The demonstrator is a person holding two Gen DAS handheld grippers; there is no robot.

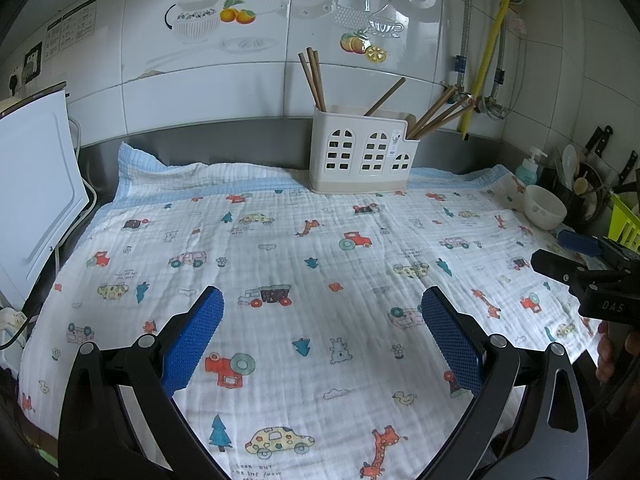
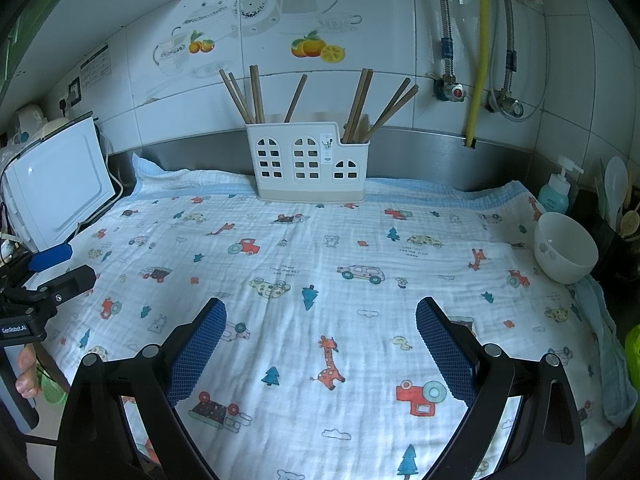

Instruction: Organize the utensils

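A white house-shaped utensil holder [image 1: 362, 152] [image 2: 310, 164] stands at the back of the counter against the steel backsplash. Several brown chopsticks [image 1: 314, 78] [image 2: 362, 104] stand in its compartments, some upright, some leaning right. My left gripper [image 1: 322, 312] is open and empty above the printed cloth [image 1: 280, 248], well in front of the holder. My right gripper [image 2: 322, 320] is open and empty too, above the cloth [image 2: 320, 240]. Each gripper shows at the other view's edge: the right one [image 1: 580, 256] and the left one [image 2: 56, 268].
A white bowl [image 1: 544, 206] [image 2: 566, 248] sits at the cloth's right edge. A soap bottle [image 2: 558, 188], spoons and knives stand at the far right. A white appliance [image 1: 32, 204] [image 2: 56, 188] with cables stands at the left. Pipes and valves [image 2: 474, 52] run down the tiled wall.
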